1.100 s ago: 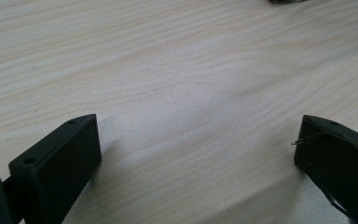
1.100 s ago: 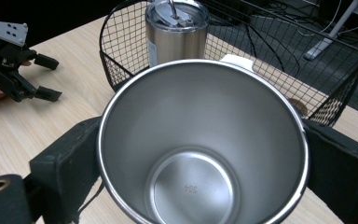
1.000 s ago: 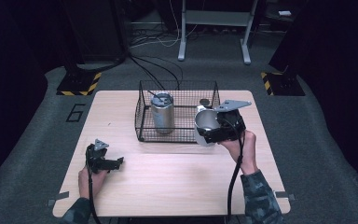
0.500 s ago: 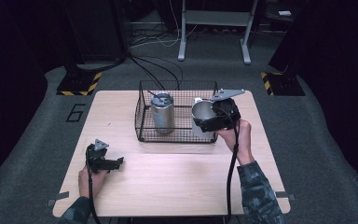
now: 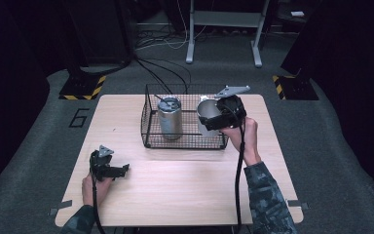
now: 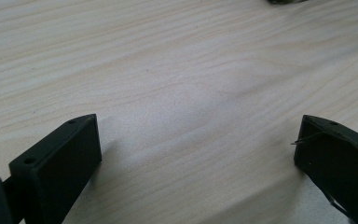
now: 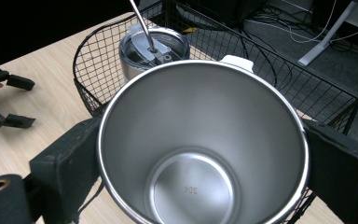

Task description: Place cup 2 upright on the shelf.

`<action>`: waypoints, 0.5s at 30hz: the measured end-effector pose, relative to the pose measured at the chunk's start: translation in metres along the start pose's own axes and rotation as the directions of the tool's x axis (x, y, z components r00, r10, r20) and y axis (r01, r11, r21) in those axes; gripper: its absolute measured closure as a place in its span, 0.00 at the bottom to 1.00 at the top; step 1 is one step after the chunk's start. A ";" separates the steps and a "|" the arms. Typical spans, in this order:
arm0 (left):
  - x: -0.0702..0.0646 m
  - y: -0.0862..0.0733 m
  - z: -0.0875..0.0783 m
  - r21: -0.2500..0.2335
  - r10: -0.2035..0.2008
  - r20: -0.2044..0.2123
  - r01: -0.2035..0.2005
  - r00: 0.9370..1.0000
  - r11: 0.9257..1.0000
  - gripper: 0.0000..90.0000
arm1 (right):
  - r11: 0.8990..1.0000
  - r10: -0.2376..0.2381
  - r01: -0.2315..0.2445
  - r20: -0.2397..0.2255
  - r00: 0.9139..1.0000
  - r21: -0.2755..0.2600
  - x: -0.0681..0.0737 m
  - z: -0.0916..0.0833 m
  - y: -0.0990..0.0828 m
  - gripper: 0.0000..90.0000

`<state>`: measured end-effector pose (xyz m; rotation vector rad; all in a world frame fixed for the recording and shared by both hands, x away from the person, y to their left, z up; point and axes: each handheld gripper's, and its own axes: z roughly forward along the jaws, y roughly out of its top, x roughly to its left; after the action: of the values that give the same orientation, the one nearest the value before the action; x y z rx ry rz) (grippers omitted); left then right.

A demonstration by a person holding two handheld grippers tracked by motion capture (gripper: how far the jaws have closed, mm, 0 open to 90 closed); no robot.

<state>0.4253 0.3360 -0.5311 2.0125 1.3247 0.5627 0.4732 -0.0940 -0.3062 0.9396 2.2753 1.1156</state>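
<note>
clamping steel cup [image 7: 200, 154], right gripper [image 7: 200, 163]

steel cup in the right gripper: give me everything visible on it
The steel cup is a lidless tumbler of brushed metal with a polished rim, empty, small digits stamped on its floor. The right gripper clamps it, black fingers pressed to opposite walls. In the high view it is held over the right end of the wire basket.

We note dark grey carpet [image 5: 321, 146], a white desk frame [image 5: 224, 29], floor cables [image 5: 160, 39], and hazard-striped tape [image 5: 83, 90].
</note>
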 end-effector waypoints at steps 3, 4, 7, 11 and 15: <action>0.000 0.000 0.000 -0.001 0.000 0.000 0.000 1.000 1.000 0.00 | 1.000 0.012 -0.012 0.003 1.000 -0.001 -0.003 0.004 0.002 0.06; 0.000 0.000 0.000 -0.001 0.000 0.000 0.000 1.000 1.000 0.00 | 1.000 0.017 -0.017 0.004 1.000 0.002 -0.004 0.005 0.002 0.06; 0.001 0.000 0.000 -0.005 0.008 -0.002 -0.008 1.000 1.000 0.00 | 1.000 0.017 -0.017 0.006 1.000 0.010 -0.007 0.010 0.004 0.06; 0.001 0.000 0.000 -0.004 0.012 -0.001 -0.012 1.000 1.000 0.01 | 1.000 0.020 -0.020 0.008 1.000 0.020 -0.010 0.016 0.006 0.06; 0.001 0.000 0.000 -0.006 0.016 -0.002 -0.016 1.000 1.000 0.01 | 1.000 0.010 -0.010 0.011 1.000 0.028 -0.013 0.022 0.007 0.06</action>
<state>0.4261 0.3365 -0.5312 2.0195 1.3073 0.5753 0.4988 -0.0892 -0.3117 0.9663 2.2856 1.0836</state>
